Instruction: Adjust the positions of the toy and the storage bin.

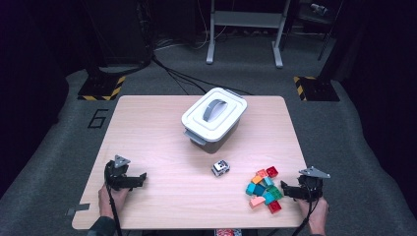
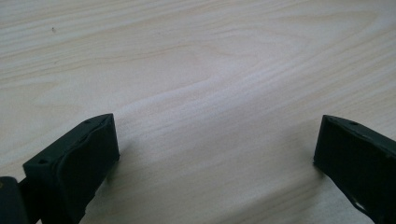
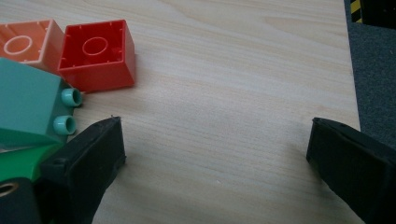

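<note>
Item: pile of toy bricks (image 1: 264,189), red, orange, teal, green and pink, lay at the near right part of the wooden table (image 1: 162,147), just beside the right gripper (image 1: 286,190). Individual bricks in the heap overlapped and could not be counted with certainty from the high view.

Item: right gripper, held in a hand at the table's near right edge. Jaws stood wide apart, released, bare wood between them. In the right gripper view a red brick (image 3: 99,53) and an orange brick (image 3: 28,44) lay hollow side up beyond the left-hand jaw; the orange one was cut off by the frame edge. A teal brick (image 3: 28,105) lay on its side, studs toward the gap, partly cropped.

Item: left gripper (image 1: 140,179), at the near left of the table, well apart from the bricks. Jaws released, wide, over bare wood.

Item: white lidded box (image 1: 214,117) with grey handle, far centre of table. Contents hidden by the lid.

Item: small black-and-white object (image 1: 221,167), between box and bricks; too small to identify.
</note>
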Motion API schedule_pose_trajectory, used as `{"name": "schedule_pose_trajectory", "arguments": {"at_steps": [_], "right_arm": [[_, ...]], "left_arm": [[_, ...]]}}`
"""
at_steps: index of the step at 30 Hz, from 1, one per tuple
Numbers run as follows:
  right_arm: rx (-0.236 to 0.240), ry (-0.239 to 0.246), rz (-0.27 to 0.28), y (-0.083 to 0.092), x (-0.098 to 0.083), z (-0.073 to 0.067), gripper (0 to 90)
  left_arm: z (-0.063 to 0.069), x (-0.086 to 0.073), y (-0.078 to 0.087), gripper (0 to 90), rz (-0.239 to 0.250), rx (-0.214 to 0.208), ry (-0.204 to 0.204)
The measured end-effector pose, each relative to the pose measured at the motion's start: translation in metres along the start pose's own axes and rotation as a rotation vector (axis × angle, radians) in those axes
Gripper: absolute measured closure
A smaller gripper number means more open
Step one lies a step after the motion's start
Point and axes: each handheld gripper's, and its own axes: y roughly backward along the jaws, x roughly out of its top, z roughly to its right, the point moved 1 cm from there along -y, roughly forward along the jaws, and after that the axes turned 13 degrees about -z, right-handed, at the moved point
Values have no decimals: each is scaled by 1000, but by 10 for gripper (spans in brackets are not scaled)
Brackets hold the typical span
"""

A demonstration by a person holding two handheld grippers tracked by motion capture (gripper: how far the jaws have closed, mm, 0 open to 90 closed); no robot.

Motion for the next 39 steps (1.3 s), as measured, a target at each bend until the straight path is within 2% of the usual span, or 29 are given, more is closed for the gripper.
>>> {"name": "schedule_pose_trajectory", "arguments": {"at_steps": [9,12,18,23,26,27,29,31,32,39], "right_arm": [[-3,1,-2,0,0,0,36],[3,-22,-10,0,1,-1,18],[5,-18,-27,2,2,3,18],[19,-61,-15,13,2,8,6],[25,-47,-11,22,7,6,0],[34,-38,0,30,13,2,0],[38,-35,4,32,15,0,0],[51,-22,7,40,26,-11,0],[51,-22,7,40,26,-11,0],[84,28,6,49,50,-37,0]], "left_arm": [[-11,9,-6,0,3,4,0],[-11,9,-6,0,8,4,2],[-10,9,-6,0,8,5,4],[-11,9,-6,0,5,5,1],[-10,9,-6,0,6,5,5],[-10,9,-6,0,7,4,4],[-10,9,-6,0,6,4,4],[-10,9,-6,0,8,4,5],[-10,9,-6,0,8,4,5],[-10,9,-6,0,7,4,3]]}}
